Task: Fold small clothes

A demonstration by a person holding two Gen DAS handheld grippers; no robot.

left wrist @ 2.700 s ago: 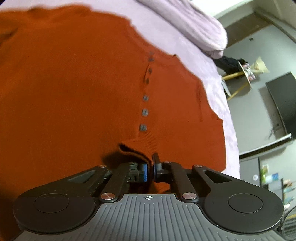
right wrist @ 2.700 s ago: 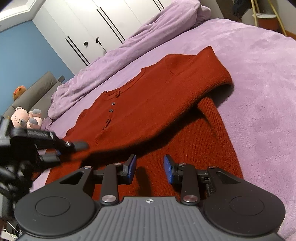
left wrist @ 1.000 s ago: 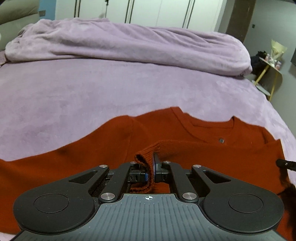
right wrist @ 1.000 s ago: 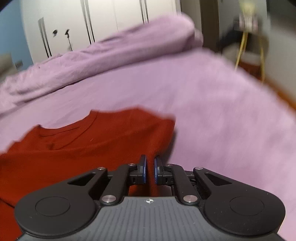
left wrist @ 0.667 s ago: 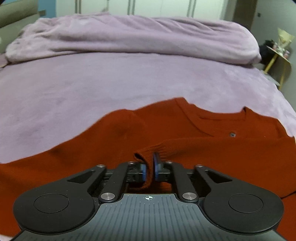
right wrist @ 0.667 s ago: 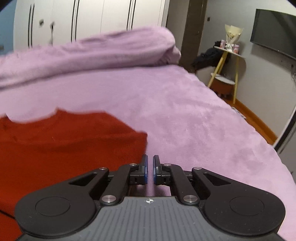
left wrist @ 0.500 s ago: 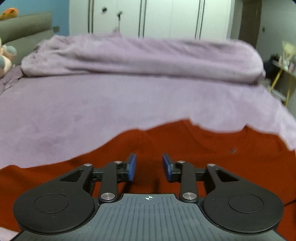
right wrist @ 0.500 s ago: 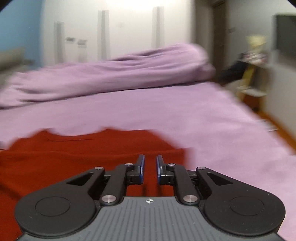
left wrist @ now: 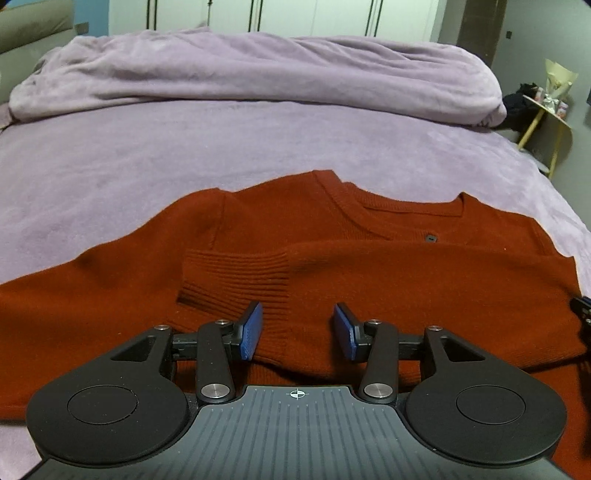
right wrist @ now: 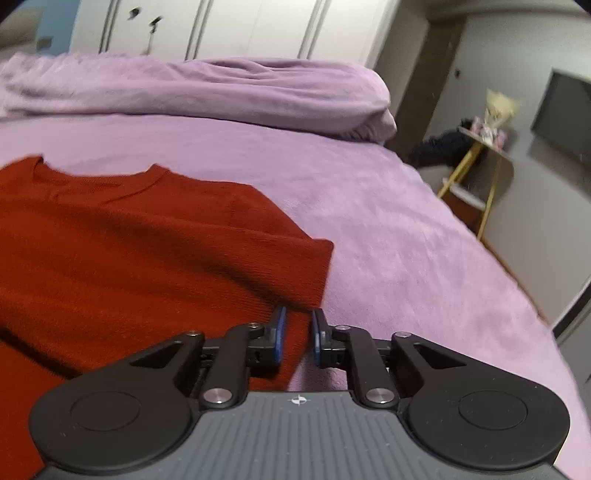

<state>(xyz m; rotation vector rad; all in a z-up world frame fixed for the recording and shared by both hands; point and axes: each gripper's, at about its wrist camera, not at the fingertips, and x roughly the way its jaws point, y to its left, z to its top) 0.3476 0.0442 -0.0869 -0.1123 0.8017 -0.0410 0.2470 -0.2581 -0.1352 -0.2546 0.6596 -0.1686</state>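
A rust-red knit sweater point(left wrist: 369, 266) lies flat on the purple bed, collar to the far side. One sleeve is folded across its chest, with the ribbed cuff point(left wrist: 236, 280) lying just ahead of my left gripper point(left wrist: 298, 330). The left gripper is open and holds nothing. In the right wrist view the sweater point(right wrist: 129, 251) fills the left half. My right gripper point(right wrist: 297, 334) hovers at the sweater's right edge, jaws a little apart with nothing clamped between them.
A purple bedspread point(left wrist: 147, 147) covers the bed, with a bunched purple duvet point(left wrist: 258, 74) along the far side. A yellow-legged side table point(right wrist: 480, 155) stands off the bed's right edge. White wardrobe doors point(left wrist: 295, 14) line the back wall.
My left gripper let go of the sleeve cuff and opened wide; the cuff now lies flat on the sweater. My right gripper opened from shut and drew back slightly.
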